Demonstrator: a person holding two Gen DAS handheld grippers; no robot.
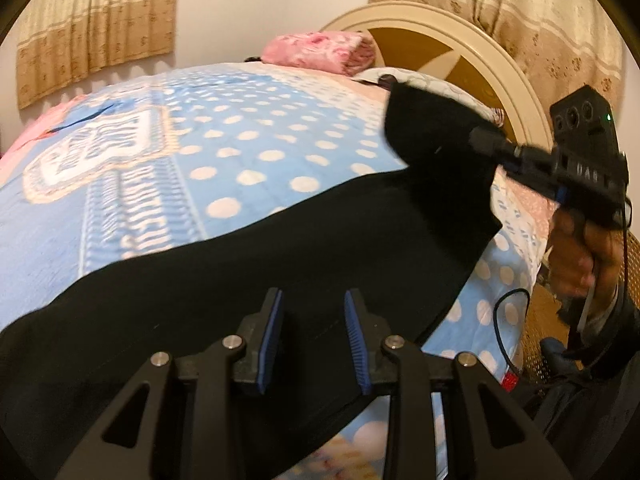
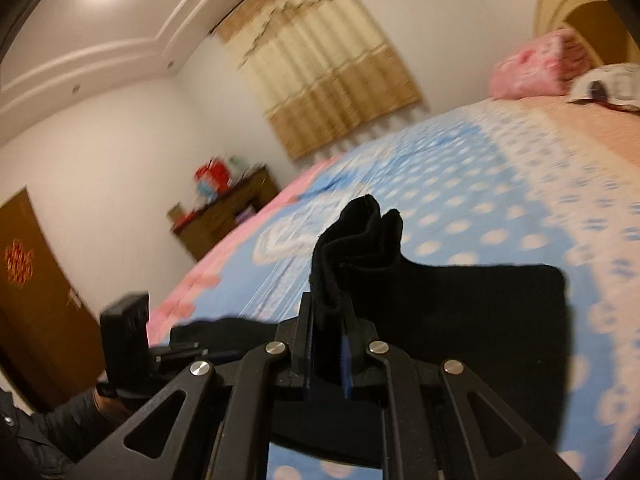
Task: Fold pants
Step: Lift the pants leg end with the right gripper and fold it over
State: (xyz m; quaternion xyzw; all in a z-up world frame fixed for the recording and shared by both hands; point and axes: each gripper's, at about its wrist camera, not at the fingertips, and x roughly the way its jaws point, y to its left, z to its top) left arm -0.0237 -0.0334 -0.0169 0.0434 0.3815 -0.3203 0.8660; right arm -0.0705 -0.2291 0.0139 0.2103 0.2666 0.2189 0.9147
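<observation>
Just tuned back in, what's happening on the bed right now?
A person is folding black pants on a bed with a blue polka-dot blanket. The right gripper is shut on a bunched end of the fabric and holds it lifted above the blanket, with the cloth draping down. The left gripper hangs over the part of the pants lying flat; its jaws stand apart, with nothing between its pads. A folded pink blanket sits by the headboard.

A blue polka-dot bedspread [image 1: 248,152] covers the bed, with a folded pink floral blanket [image 1: 320,50] near the cream headboard [image 1: 460,36]. Beige curtains [image 2: 320,80] hang behind; a brown dresser [image 2: 228,216] stands by the wall, near a door [image 2: 32,280].
</observation>
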